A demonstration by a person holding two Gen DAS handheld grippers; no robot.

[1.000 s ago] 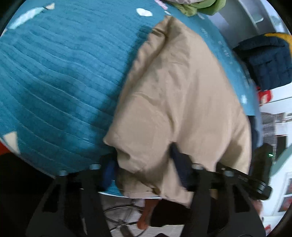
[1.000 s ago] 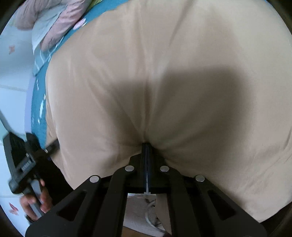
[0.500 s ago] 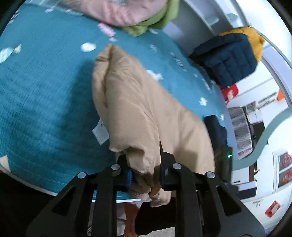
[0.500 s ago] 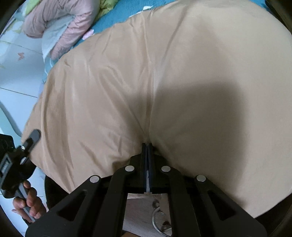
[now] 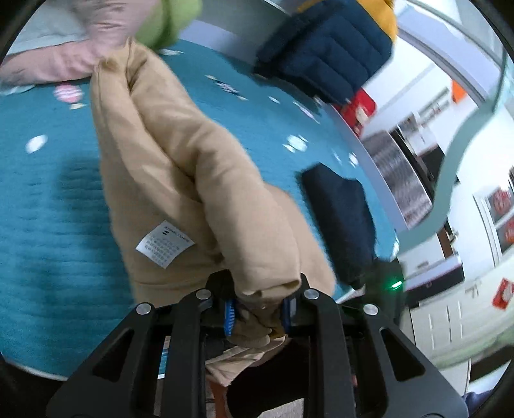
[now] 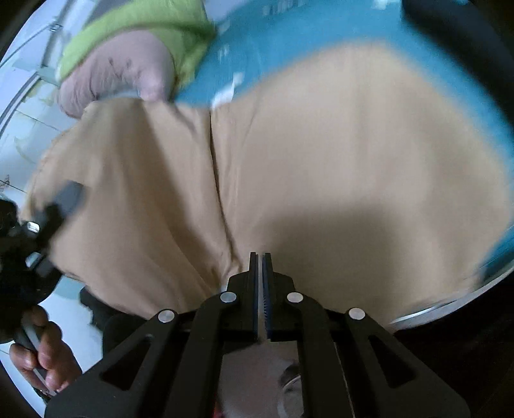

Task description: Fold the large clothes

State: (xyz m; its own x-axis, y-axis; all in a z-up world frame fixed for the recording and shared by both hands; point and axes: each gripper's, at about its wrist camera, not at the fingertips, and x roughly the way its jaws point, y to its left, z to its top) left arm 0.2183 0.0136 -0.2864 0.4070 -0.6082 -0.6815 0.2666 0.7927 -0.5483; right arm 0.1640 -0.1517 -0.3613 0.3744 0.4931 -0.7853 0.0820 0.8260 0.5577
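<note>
Teal quilted bedspread point(image 5: 48, 209) for a work surface, with pink clothes point(image 5: 48, 61) and a green garment point(image 6: 128, 29) heaped at the far edge and a navy padded jacket point(image 5: 327, 45) hanging beyond.

Tan garment point(image 5: 180, 160) on the bed, far end lying near the pink pile, near end raised off the cover. Shows a white care label point(image 5: 165, 242), so lies partly inside out or turned over on that side.

Left gripper point(image 5: 258, 308) clamped on a thick bunch of tan cloth at the near hem, blue pads pressed in from both sides, loose cloth hanging below. Right gripper point(image 6: 260, 273) pinching a thin edge of the same garment, jaws nearly together and just opening, with a pale sliver of cloth between the pads and creases running to the tips.

Looks like an early stage: both near corners taken up, broad tan panel spread ahead in the right wrist view, long rolled ridge along the left side. No flat crease laid yet, no neat stack anywhere.

Left to do, by this reading: carry the near edge over toward the far end, lay it down flat, smooth out the bunched ridge, fold again to a compact shape, then turn to the other clothes.
</note>
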